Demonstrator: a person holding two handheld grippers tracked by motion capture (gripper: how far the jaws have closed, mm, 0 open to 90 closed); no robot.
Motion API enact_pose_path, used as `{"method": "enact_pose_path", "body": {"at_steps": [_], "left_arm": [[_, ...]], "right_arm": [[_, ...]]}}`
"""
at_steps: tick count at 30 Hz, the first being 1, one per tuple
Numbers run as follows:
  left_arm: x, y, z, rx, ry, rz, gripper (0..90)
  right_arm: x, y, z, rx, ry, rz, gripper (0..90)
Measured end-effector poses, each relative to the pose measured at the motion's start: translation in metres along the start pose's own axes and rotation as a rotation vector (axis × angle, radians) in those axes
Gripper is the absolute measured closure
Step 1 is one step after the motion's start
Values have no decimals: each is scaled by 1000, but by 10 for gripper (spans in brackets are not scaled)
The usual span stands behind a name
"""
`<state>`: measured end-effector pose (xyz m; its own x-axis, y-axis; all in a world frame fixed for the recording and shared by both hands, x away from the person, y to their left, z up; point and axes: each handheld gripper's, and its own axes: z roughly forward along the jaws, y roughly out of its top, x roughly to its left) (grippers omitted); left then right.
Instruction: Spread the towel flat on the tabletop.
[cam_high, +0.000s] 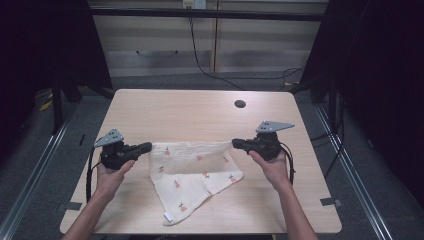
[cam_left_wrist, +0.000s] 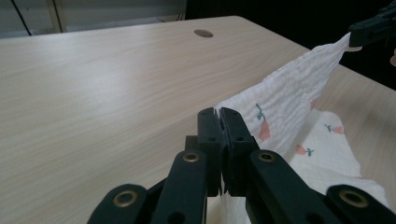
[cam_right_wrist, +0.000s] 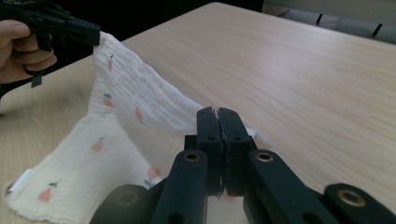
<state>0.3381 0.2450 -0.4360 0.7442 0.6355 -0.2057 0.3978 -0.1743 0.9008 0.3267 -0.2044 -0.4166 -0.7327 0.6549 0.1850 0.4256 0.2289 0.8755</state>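
Note:
A cream cloth (cam_high: 192, 172) printed with small pink fruits is stretched between the two grippers above the wooden table (cam_high: 200, 112). Its lower part droops onto the tabletop toward the front edge. My left gripper (cam_high: 148, 146) is shut on the cloth's left corner. My right gripper (cam_high: 235, 143) is shut on the cloth's right corner. In the left gripper view the jaws (cam_left_wrist: 219, 113) pinch the cloth (cam_left_wrist: 289, 107), and the other gripper (cam_left_wrist: 371, 30) grips the far corner. In the right gripper view the gripper (cam_right_wrist: 217, 113) clamps the cloth (cam_right_wrist: 135, 100), with the other gripper (cam_right_wrist: 60, 25) at the far end.
A round cable hole (cam_high: 240, 104) sits near the table's back right. A cable (cam_high: 200, 60) runs over the floor behind the table. Dark curtains stand on both sides, and metal rails (cam_high: 35, 170) flank the table.

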Motion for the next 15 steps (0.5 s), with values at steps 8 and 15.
{"method": "enact_pose_path", "body": {"at_steps": [8, 15], "left_arm": [[-20, 17, -5, -46, -39, 48, 879], [-32, 27, -12, -87, -60, 77, 879]], "right_arm": [[17, 18, -34, -54, -14, -46, 887], [32, 24, -55, -70, -20, -68, 888]]}}
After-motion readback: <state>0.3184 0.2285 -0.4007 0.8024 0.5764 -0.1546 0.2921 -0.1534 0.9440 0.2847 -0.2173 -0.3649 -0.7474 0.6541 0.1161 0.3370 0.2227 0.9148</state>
